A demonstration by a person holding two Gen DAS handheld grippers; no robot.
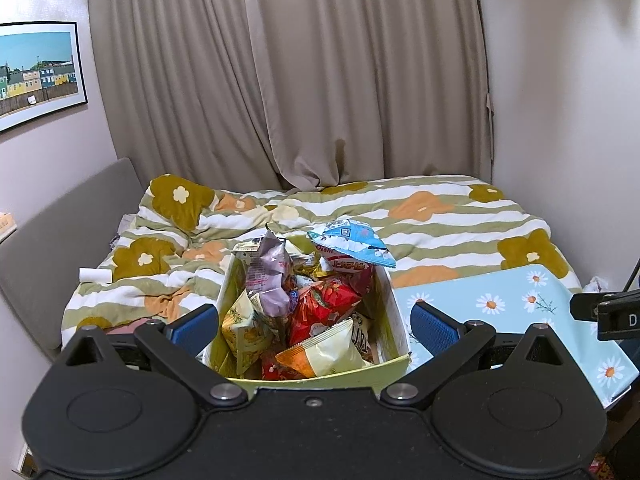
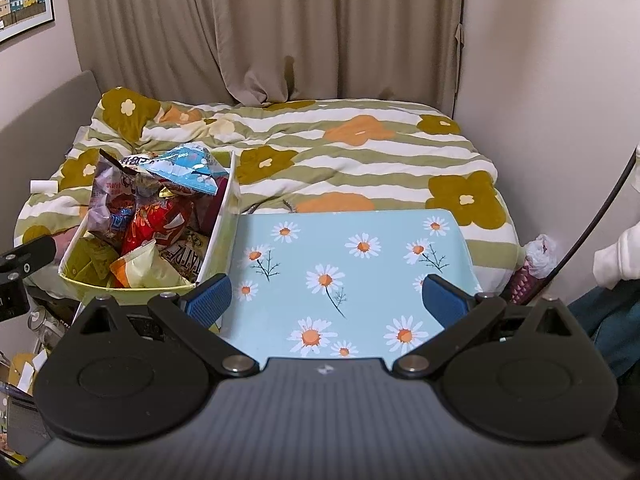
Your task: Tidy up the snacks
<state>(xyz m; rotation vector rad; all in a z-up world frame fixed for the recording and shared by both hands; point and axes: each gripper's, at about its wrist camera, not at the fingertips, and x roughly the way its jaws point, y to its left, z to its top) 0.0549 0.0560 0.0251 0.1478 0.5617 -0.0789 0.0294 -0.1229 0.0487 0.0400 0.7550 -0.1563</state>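
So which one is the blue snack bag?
Find the bed with the flowery quilt. On it stands a pale green box stuffed with snacks. The light blue bag lies on top at the far end, the only blue packet above the red ones.

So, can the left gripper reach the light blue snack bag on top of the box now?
Probably yes. The left gripper is open and faces the box; the light blue snack bag lies on top of the pile, with nothing over it.
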